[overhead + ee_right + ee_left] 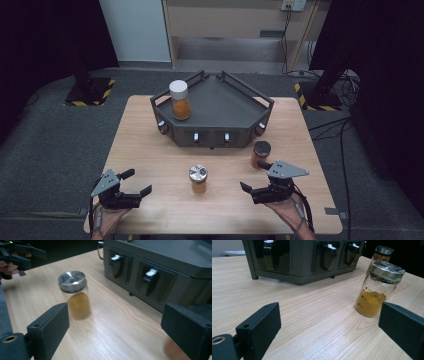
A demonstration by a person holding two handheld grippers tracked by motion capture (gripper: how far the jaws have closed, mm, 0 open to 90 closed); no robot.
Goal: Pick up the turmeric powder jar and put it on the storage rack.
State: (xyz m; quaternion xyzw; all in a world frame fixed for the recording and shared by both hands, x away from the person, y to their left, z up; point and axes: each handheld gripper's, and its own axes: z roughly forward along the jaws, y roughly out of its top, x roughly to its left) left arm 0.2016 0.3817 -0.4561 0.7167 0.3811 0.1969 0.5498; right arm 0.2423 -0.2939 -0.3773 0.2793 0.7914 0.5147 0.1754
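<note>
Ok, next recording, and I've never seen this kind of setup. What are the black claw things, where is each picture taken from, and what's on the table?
No robot here: a person sits at a wooden table and holds a hand-held gripper in each hand. The left tongs and right tongs are both open and hold nothing.

The high view looks down from above the person's side. The two gripper views come from cameras riding on each tool; the black blocks at their bottom corners are that tool's own jaws.

On the table stands a dark angular rack with a flat top tray and small white-tipped handles along its front. A white-lidded jar of orange powder stands on the tray. In front of the rack stand a silver-lidded jar, between the two tongs, and a dark-lidded jar near the right tongs.
</note>
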